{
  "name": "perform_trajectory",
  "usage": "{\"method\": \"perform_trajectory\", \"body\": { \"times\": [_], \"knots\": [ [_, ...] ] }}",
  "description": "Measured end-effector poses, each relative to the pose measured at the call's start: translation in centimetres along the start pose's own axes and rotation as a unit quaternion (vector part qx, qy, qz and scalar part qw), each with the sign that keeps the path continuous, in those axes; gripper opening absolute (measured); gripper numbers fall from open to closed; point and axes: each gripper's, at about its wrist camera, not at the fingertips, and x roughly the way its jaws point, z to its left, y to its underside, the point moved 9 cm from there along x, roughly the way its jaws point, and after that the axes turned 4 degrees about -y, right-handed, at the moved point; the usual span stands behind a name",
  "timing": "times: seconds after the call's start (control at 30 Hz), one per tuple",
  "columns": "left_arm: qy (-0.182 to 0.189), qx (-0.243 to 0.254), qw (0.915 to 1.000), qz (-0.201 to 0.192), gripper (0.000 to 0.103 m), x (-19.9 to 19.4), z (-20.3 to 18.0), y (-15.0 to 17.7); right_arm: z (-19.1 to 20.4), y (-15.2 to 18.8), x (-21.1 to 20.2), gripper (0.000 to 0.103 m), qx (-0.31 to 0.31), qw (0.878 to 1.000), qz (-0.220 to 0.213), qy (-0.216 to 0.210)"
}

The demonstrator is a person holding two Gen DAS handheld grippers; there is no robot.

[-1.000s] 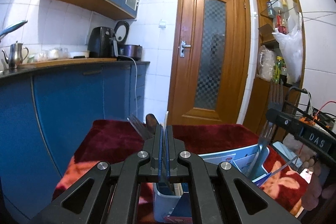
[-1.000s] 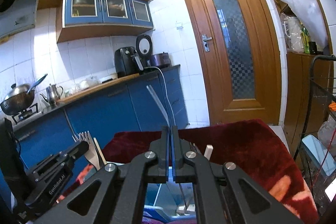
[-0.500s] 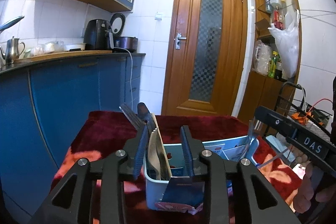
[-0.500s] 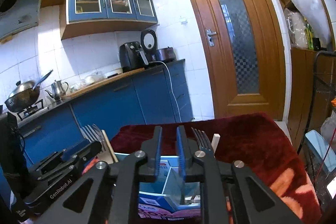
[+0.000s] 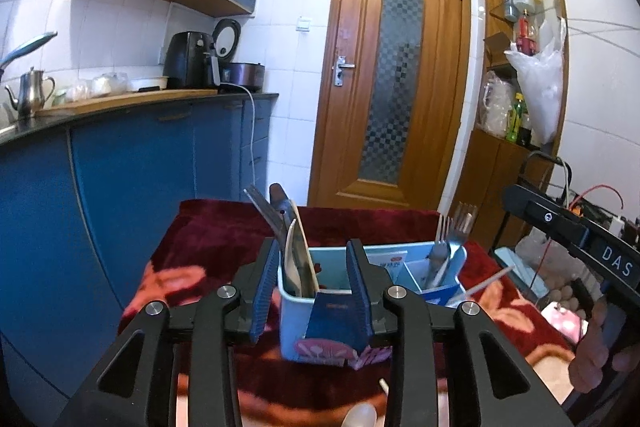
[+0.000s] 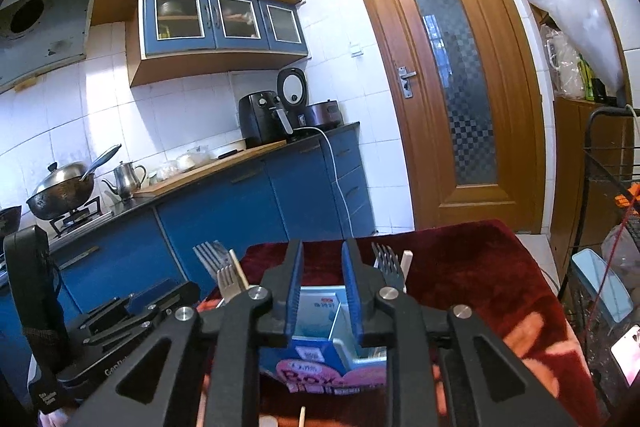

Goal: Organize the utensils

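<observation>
The left tool [image 5: 312,291] hangs with its jaws spread, gripping nothing, just near of the light blue utensil box [image 5: 320,315] on the red-clothed worktop [image 5: 208,239]. In the box's left compartment stand a wooden spatula [image 5: 298,259] and dark metal utensils [image 5: 272,211]; 2 forks [image 5: 444,247] lean in the right compartment. The right tool [image 6: 322,295] is likewise spread and empty, above the box's middle [image 6: 320,307], with forks [image 6: 218,267] to the left and a fork [image 6: 386,263] to the right.
</observation>
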Motion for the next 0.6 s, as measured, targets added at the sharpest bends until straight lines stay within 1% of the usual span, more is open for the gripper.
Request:
{"method": "perform_trajectory", "body": {
  "times": [0.17, 0.33, 0.6],
  "knots": [
    [0.002, 0.015, 0.9999, 0.008, 0.036, -1.9, -0.1, 0.6, 0.7, 0.8, -1.6, 0.023, 0.002, 1.0, 0.017, -0.007],
    [0.01, 0.026, 0.9993, 0.025, 0.038, -3.3, -0.4, 1.5, 1.2, 1.8, -3.2, 0.023, 0.002, 0.999, 0.041, -0.009],
    [0.021, 0.017, 0.9979, 0.059, 0.038, -4.6, -0.8, 3.4, 1.7, 4.4, -5.4, 0.027, -0.004, 0.998, 0.069, -0.001]
  ]
}}
